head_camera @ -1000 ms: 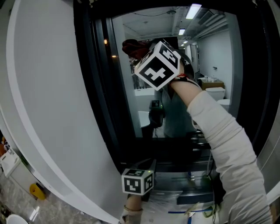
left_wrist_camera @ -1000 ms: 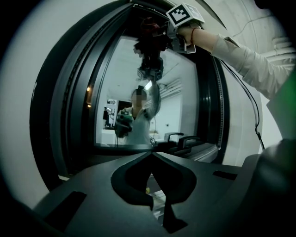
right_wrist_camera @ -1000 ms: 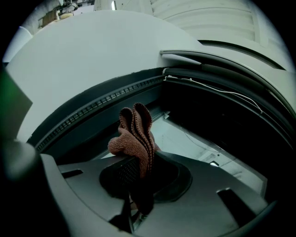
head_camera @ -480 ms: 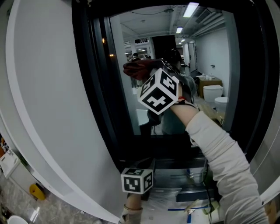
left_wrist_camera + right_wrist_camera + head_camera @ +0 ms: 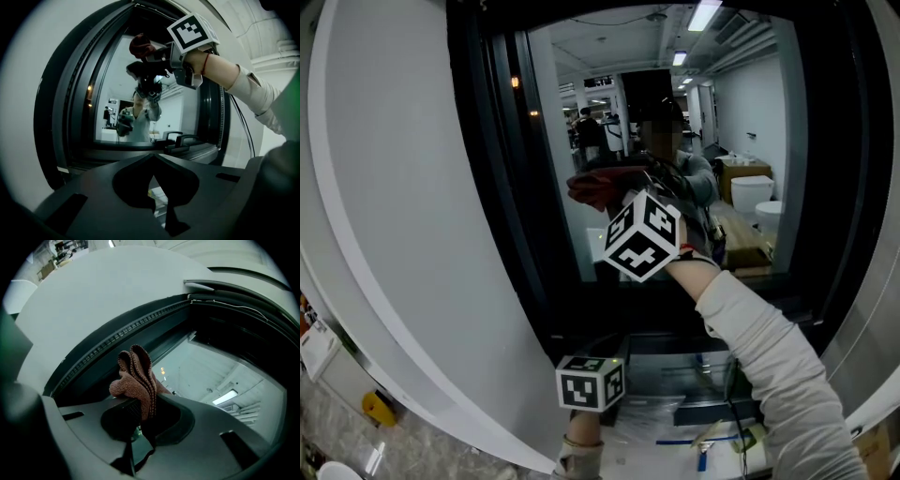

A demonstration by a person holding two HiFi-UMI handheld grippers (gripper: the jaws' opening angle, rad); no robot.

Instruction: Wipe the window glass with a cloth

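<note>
The right gripper [image 5: 140, 416] has its jaws clamped on a folded reddish-brown cloth [image 5: 138, 378], which sticks up out of them in ridged folds. In the head view this cloth [image 5: 595, 187] sits at 10 o'clock from the gripper's marker cube [image 5: 642, 234], up at the window glass [image 5: 741, 122]. Whether it presses on the pane cannot be told. The dark window frame [image 5: 502, 187] curves past at 9 o'clock. The left gripper [image 5: 153, 158] hangs low at 6 o'clock of the head view. Its jaws are drawn together with nothing between them, and they point toward the window handles [image 5: 180, 140] on the lower frame.
</note>
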